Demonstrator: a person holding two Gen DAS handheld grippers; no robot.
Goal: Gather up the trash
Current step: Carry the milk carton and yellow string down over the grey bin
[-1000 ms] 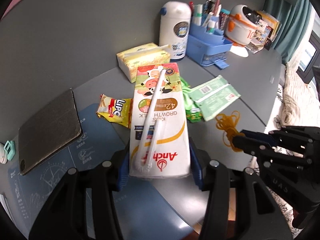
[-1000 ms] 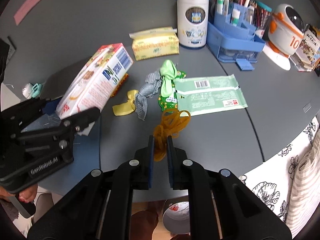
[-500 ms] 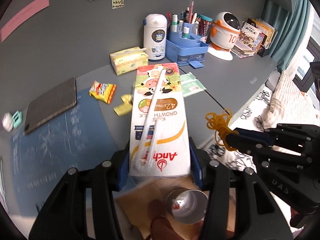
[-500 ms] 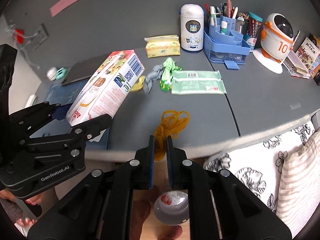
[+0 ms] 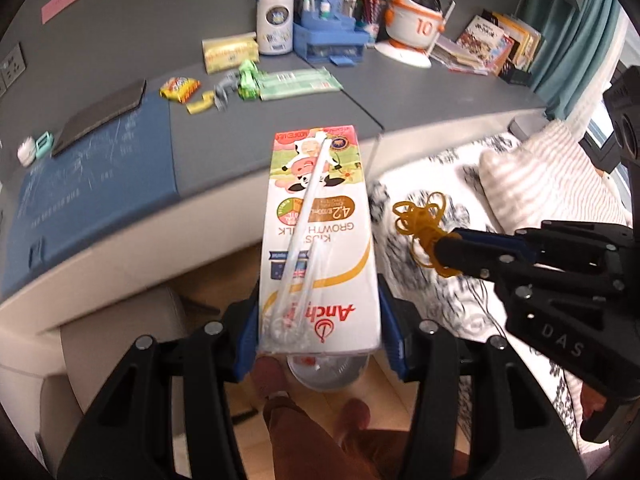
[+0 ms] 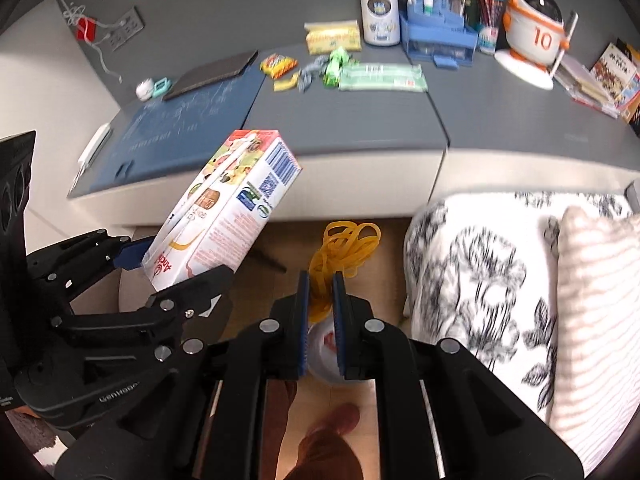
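The milk carton (image 5: 318, 240) is clamped across its base in the left claw (image 5: 320, 336), clear of the counter (image 5: 248, 148) and above the small round bin (image 5: 326, 372) on the floor. The right claw (image 6: 320, 300) is nearly closed on a tangle of yellow rubber bands (image 6: 346, 246). Centre each item over the bin mouth before releasing; keep the carton steady. Wrappers (image 5: 298, 82) remain at the far side of the counter.
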